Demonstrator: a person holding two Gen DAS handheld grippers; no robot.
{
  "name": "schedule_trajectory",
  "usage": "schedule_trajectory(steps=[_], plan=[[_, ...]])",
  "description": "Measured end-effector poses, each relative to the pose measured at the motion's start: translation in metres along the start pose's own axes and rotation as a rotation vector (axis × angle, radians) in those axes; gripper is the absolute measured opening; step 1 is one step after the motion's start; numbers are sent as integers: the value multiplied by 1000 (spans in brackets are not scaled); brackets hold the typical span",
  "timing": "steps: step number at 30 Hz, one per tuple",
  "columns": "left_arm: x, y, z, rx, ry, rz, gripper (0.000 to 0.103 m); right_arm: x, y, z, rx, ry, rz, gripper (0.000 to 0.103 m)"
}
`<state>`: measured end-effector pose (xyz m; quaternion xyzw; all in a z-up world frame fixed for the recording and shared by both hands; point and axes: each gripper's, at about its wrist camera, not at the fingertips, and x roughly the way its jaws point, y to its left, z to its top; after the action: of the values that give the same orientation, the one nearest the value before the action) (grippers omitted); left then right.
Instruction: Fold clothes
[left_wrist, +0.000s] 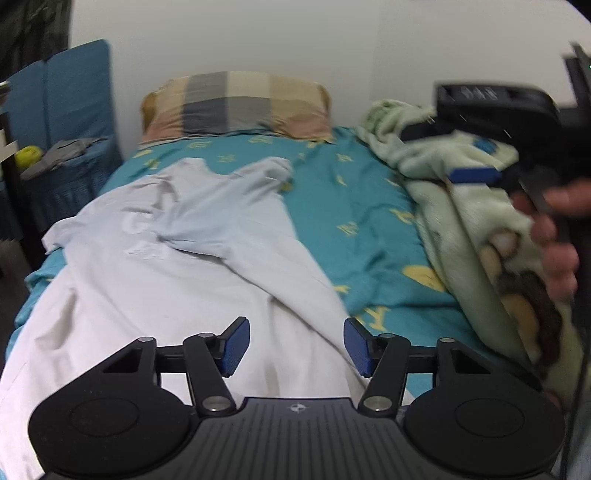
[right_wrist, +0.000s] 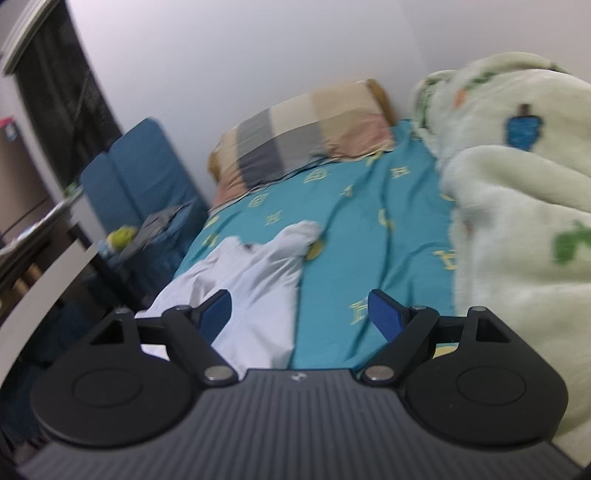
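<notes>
Item: white garment (left_wrist: 192, 236), the thing I am to fold. It lies spread and rumpled along the left side of the bed (left_wrist: 369, 206), its far end reaching toward the pillow (left_wrist: 236, 105) at the head, its near end running to the foot edge under me. One flap is already turned across the middle; I judge the folding barely begun.

Item: my left hand-held gripper (left_wrist: 295, 347). Jaws apart, nothing between the pads. It hangs directly over the near part of the garment, tilted down at the cloth, not touching it so far as I can tell. Placed so, I judge, to pinch the near hem.

Item: my right hand-held gripper (right_wrist: 299, 317). Jaws apart, empty. It sits over the line where the garment's right edge meets bare teal sheet, the cloth behind its left finger. From the left view it shows blurred, with my hand (left_wrist: 557, 229) on its grip.

Item: pale green blanket (right_wrist: 517, 206), heaped along the bed's right edge, presumably pushed aside to give the garment flat room.
</notes>
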<state>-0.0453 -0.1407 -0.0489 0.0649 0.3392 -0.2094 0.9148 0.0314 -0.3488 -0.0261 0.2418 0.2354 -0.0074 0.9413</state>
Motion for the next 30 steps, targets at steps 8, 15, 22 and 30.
schedule_trajectory(steps=[8, 15, 22, 30], plan=[[30, -36, -32, 19, 139, -135, 50, 5, -9, 1, 31, 9, 4, 83], [26, -12, -26, -92, 145, -239, 3, 14, -7, -6, 23, 44, 7, 83], [-16, 74, 11, -245, 196, -325, 3, 15, -6, -8, 28, 58, 14, 83], [11, 193, -9, -553, 369, -96, 5, 34, 1, -17, 9, 124, 20, 83]])
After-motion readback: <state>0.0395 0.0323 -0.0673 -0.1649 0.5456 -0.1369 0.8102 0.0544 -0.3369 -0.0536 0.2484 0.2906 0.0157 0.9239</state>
